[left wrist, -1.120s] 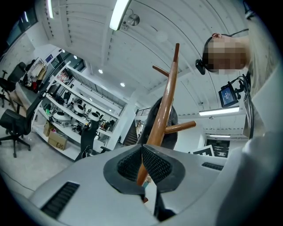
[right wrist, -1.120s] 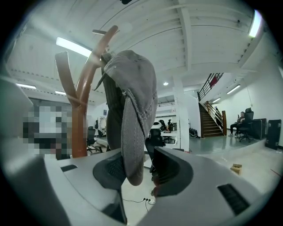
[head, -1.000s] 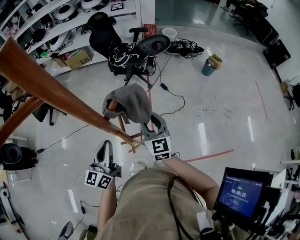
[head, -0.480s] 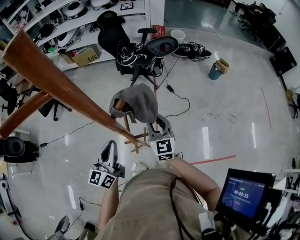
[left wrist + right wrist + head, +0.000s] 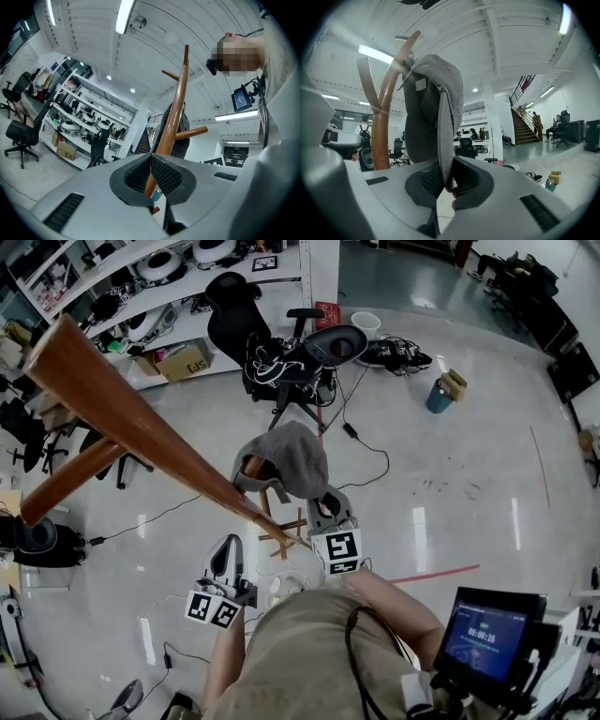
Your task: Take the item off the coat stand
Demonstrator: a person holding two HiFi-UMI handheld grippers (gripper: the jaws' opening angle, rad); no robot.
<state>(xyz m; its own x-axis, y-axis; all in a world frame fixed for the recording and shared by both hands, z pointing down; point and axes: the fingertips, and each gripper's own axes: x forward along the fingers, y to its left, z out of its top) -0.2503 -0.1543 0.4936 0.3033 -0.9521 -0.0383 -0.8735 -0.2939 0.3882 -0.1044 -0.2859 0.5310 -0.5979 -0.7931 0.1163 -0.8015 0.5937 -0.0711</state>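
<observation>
1. The gray cap (image 5: 433, 108) hangs on a peg of the wooden coat stand (image 5: 141, 432). Its crown is hooked over the peg's tip and its brim points down.
2. The right tongs (image 5: 447, 180) have just been closing. They now pinch the lower edge of the cap's brim between their pads, with the cap not yet off the peg.
3. The left tongs (image 5: 150, 157) are closed tip to tip with nothing between them. The stand's trunk shows beyond them, not touching them.
4. In the head view, the left tongs sit below and to the left of the right tongs, near the foot of the stand. Both are held out in front of the person's chest.
5. Past the stand, a black office chair (image 5: 234, 315) stands by shelves (image 5: 141, 287), and cables trail across the shiny floor (image 5: 450, 474).
</observation>
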